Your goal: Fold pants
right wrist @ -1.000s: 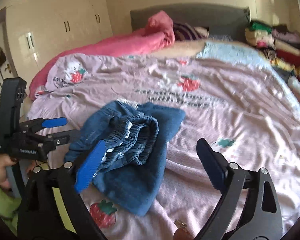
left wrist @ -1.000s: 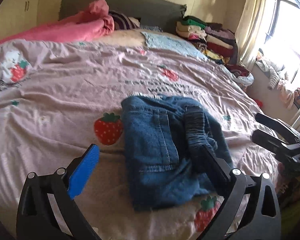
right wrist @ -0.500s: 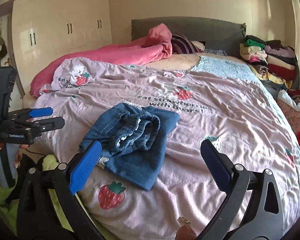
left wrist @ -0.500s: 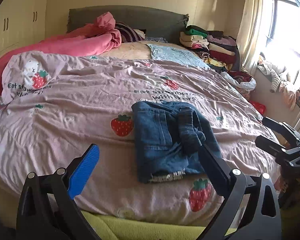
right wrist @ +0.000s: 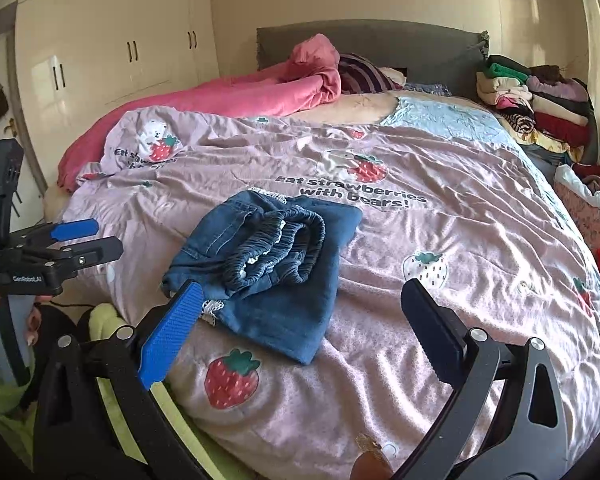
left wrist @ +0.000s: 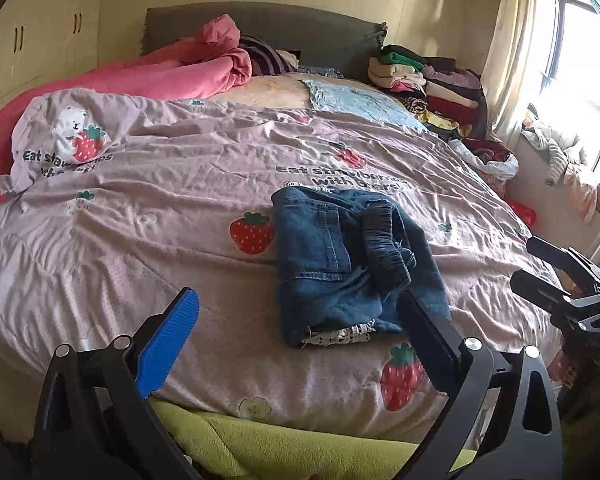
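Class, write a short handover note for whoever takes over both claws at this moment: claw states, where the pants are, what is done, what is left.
Left claw: open, empty, short of the bed edge.
Right claw: open, empty, also clear of the pants.
Jeans: folded into a small bundle on the strawberry quilt near the foot of the bed, elastic waistband on top.
Done: folding looks finished.
Left: perhaps flatten the bunched waistband.

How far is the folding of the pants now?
The denim pants already lie folded in a compact bundle on the strawberry bedcover. Nothing is in hand: left gripper and right gripper are open, clear of them. Little seems left, perhaps tidying the bunched waistband.
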